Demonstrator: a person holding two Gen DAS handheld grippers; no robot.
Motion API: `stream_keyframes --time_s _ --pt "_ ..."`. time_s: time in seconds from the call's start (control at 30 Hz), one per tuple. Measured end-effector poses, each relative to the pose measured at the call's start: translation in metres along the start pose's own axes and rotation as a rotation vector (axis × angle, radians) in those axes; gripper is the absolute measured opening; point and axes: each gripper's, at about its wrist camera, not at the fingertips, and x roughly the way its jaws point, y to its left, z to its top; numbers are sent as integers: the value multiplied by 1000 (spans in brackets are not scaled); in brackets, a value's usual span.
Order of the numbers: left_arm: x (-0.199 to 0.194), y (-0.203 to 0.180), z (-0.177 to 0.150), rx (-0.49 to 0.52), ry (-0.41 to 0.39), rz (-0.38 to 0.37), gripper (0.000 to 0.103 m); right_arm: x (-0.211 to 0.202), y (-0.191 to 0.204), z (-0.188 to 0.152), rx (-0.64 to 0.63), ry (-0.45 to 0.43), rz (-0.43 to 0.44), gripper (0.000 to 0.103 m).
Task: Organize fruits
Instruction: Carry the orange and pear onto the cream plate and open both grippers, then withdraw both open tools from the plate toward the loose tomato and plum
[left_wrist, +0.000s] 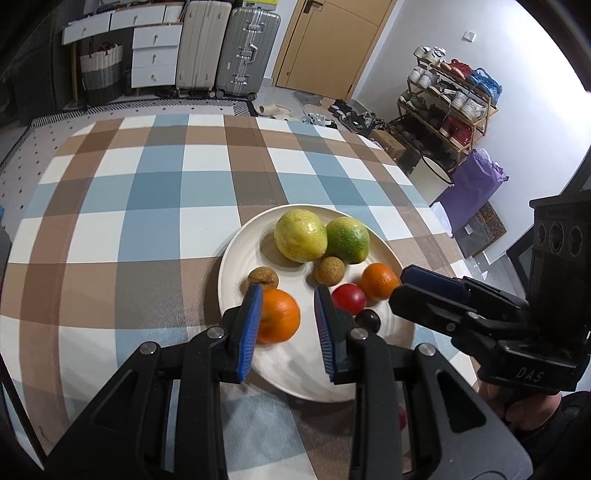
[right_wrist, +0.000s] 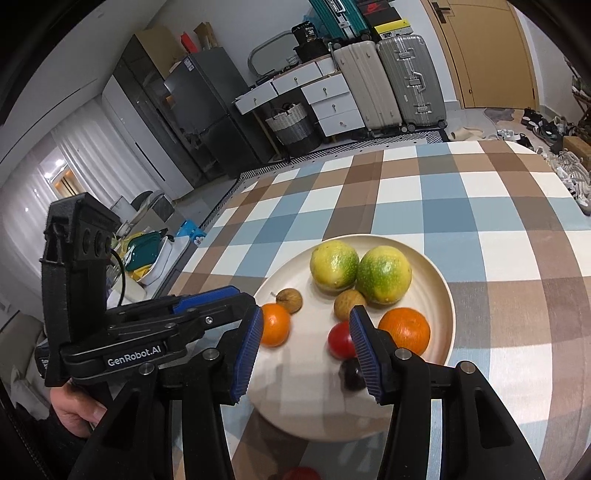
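A cream plate (left_wrist: 236, 266) (right_wrist: 439, 295) on the checked table holds two yellow-green fruits (left_wrist: 300, 235), two small brown ones (left_wrist: 328, 270), two oranges, a red fruit (left_wrist: 349, 298) and a dark one (left_wrist: 367, 319). My left gripper (left_wrist: 288, 295) hangs over the plate's near side, its pads a narrow gap apart and gripping nothing. The near orange (left_wrist: 279, 321) lies below them on the plate. My right gripper (right_wrist: 306, 314) is open above the plate. The red fruit (right_wrist: 340, 339) and the dark fruit (right_wrist: 351, 374) lie beside its right finger, untouched.
Another red fruit (right_wrist: 301, 472) lies on the checked tablecloth (left_wrist: 147, 206) near me, off the plate. The table edge runs close on the right, with a shoe rack (left_wrist: 447, 107) beyond. Suitcases (right_wrist: 391, 81) and drawers stand past the far edge. A hand (right_wrist: 74, 413) holds the left gripper.
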Motion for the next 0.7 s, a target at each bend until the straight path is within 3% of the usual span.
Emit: stream_keyframes --time_s 0.57,0.7 --pt "-46 -40 -50 49 -34 -14 25 -55 16 -32 -6 -90 -6 52" --pt "-52 -47 -62 48 -43 -20 25 -67 17 -43 -5 -112 -16 60"
